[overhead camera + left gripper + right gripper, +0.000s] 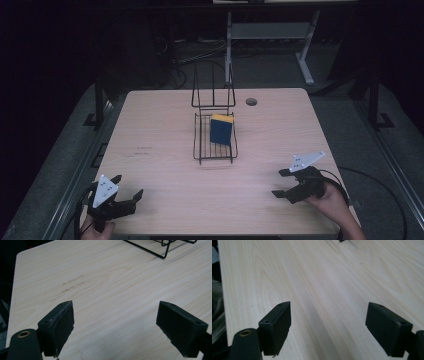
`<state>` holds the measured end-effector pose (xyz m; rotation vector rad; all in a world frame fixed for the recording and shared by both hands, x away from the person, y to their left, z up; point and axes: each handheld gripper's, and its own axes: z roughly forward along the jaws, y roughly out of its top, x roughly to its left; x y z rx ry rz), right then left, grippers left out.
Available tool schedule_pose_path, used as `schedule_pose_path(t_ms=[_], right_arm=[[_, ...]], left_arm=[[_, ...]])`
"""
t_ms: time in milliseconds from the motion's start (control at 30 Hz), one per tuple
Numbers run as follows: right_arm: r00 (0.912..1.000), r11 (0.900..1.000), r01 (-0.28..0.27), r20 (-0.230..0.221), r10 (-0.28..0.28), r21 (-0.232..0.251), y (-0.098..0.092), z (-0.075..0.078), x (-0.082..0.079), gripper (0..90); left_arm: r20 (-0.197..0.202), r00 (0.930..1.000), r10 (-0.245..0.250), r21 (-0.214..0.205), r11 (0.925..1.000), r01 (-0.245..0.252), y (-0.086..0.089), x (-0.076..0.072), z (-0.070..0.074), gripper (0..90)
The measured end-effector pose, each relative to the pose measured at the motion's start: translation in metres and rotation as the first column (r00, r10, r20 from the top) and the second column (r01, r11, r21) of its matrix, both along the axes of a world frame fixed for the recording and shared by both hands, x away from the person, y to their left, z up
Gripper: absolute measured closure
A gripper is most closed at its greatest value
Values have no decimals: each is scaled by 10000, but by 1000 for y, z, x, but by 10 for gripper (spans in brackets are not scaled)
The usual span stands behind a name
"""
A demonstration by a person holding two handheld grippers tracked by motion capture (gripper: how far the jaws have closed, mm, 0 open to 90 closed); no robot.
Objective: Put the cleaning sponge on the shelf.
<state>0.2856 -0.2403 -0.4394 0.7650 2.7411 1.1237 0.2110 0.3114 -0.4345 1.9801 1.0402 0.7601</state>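
We see the left gripper point(127, 186) near the worktop's point(160, 130) front-left corner and the right gripper point(281, 183) near its front-right corner, both released, well apart from the sponge point(221, 129) leaning in the wire rack point(202, 145) toward the rear edge.

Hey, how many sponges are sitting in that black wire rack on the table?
1. A blue-and-yellow rectangular sponge leans on edge against the right side of the black wire rack mid-table. Nothing else shows through the open wires.
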Motion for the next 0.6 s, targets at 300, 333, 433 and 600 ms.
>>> schedule_pose_path(t_ms=[300,333,433,600], right_arm=[[9997,9997,204,139,-206,146,-8,-2,-21,199],[9995,9995,242,212,-247,221,-8,-3,-24,199],[9981,9990,313,512,-330,329,-9,-4,-33,199],[9962,9955,566,621,-614,764,-11,-15,-43,191]], left_arm=[[211,9998,-33,71,10000,31,3,-3,3,141],[235,9997,-37,41,10000,36,4,-4,3,141],[232,9997,-16,-42,10000,17,4,-4,3,141],[138,9999,-64,-43,10000,65,3,-3,1,141]])
